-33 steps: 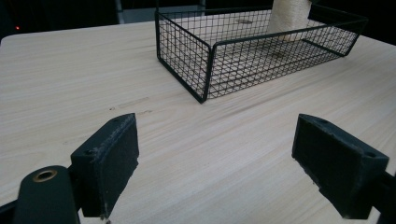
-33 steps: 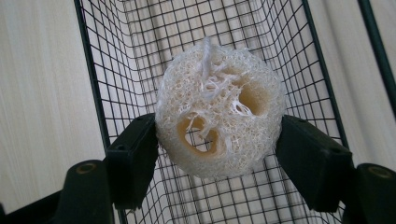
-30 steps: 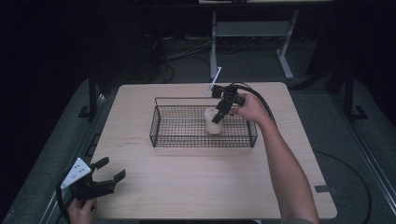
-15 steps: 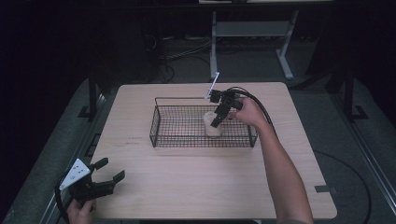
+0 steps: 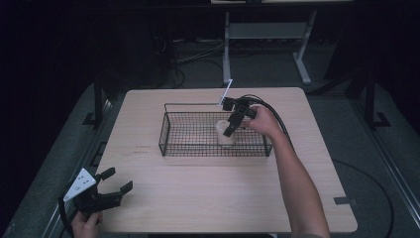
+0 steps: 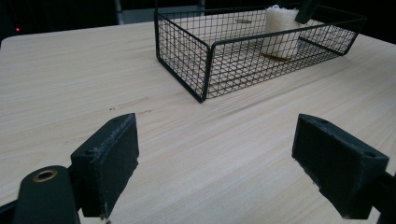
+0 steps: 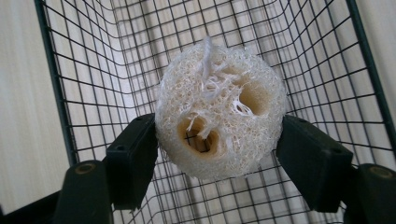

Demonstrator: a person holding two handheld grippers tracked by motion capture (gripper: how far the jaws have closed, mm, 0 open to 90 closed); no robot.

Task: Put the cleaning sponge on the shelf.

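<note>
Light wooden table, bearing a black wire basket at centre; inside its right part, a pale loofah sponge upright, flanked by the right gripper with jaws closely either side, grip uncertain; left gripper, jaws apart, at the near-left corner.

Loofah between tool jaws, in basket

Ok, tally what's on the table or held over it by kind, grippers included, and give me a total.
Wire baskets: 1, the black basket
Loofah sponges: 1, the loofah standing inside the basket
Grippers: 2, the right gripper with its jaws against the loofah, the left gripper with jaws apart at the table's near left corner
Total: 4
</note>
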